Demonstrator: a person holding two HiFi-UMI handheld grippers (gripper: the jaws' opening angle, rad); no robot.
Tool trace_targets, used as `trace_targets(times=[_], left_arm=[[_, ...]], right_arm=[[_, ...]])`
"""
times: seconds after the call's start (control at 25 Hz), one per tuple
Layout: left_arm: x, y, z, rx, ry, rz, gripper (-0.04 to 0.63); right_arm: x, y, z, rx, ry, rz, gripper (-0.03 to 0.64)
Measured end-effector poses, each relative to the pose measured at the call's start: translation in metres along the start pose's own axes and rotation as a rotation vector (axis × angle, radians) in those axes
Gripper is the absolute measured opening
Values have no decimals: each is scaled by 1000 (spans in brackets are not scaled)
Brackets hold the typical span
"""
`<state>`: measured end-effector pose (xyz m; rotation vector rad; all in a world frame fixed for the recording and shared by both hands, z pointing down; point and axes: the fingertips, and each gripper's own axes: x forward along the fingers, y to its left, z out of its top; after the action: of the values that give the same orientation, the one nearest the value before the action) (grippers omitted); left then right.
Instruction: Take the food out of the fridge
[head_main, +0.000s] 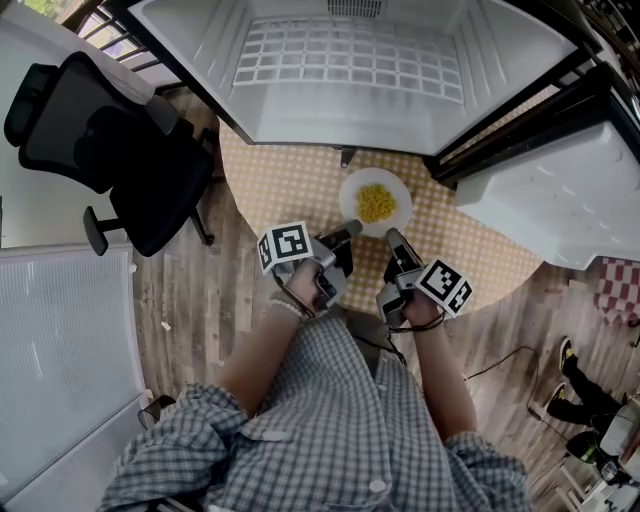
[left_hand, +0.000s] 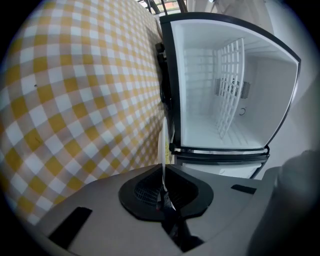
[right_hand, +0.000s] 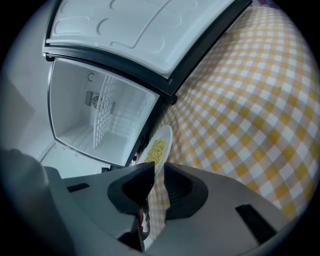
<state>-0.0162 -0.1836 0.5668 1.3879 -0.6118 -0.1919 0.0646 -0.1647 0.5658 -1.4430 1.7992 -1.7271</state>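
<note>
Yellow-and-white checked cloth (head_main: 280, 180) covers the round table that stands right before the open fridge (head_main: 190, 40). A white plate (head_main: 350, 196) of yellow food (head_main: 376, 203), in small loose pieces, sits out of the fridge and over the cloth, near the table's far edge and just short of the fridge's lower lip. No view shows whether the plate rests on the cloth or is held just above it.

Both grippers have hold of the plate. The left gripper (head_main: 348, 230) has its jaws closed on the near-left rim; its own view shows the rim edge-on, a thin white line running down between the dark pads (left_hand: 150, 190). The right gripper (head_main: 392, 238) has its jaws pinched on the near-right rim, which runs into the narrow slot between them in its own view, the food lying just beyond.

Inside the fridge the white walls and a white wire shelf (head_main: 350, 60) show, with nothing on it. The fridge door (head_main: 560, 200) stands swung open on the right. A black office chair (head_main: 110, 140) stands on the wood floor (head_main: 200, 300) to the left of the table.
</note>
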Motion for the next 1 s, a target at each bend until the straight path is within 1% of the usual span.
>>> trace_targets(times=[0.08, 0.2, 0.28, 0.36, 0.44, 0.52, 0.6, 0.68, 0.76, 0.84, 1.0], left_arm=[[1, 6, 0, -12, 0, 10, 19], [3, 11, -1, -12, 4, 23, 18], [3, 15, 0, -14, -2, 33, 17], [2, 19, 3, -24, -19, 45, 17], [2, 21, 5, -28, -27, 51, 18], [2, 21, 5, -25, -26, 53, 18], [3, 22, 6, -25, -25, 56, 17], [3, 23, 6, -22, -23, 64, 18], [3, 24, 6, -15, -20, 75, 18], [4, 26, 5, -11, -15, 87, 18], [6, 27, 5, 18, 7, 114, 18]], right_arm=[[2, -5, -2, 0, 10, -14, 44], [4, -11, -5, -2, 29, -34, 44], [4, -14, -9, -23, 51, -50, 44], [4, -14, -13, -67, 79, -58, 46], [2, -13, -19, -147, 113, -66, 49], [-1, -10, -27, -267, 158, -75, 49], [-4, 0, -37, -378, 203, -54, 49], [-3, 9, -47, -437, 238, -22, 49], [1, 8, -55, -449, 259, -28, 49], [7, 3, -59, -440, 268, -55, 44], [15, 1, -52, -414, 244, -85, 32]])
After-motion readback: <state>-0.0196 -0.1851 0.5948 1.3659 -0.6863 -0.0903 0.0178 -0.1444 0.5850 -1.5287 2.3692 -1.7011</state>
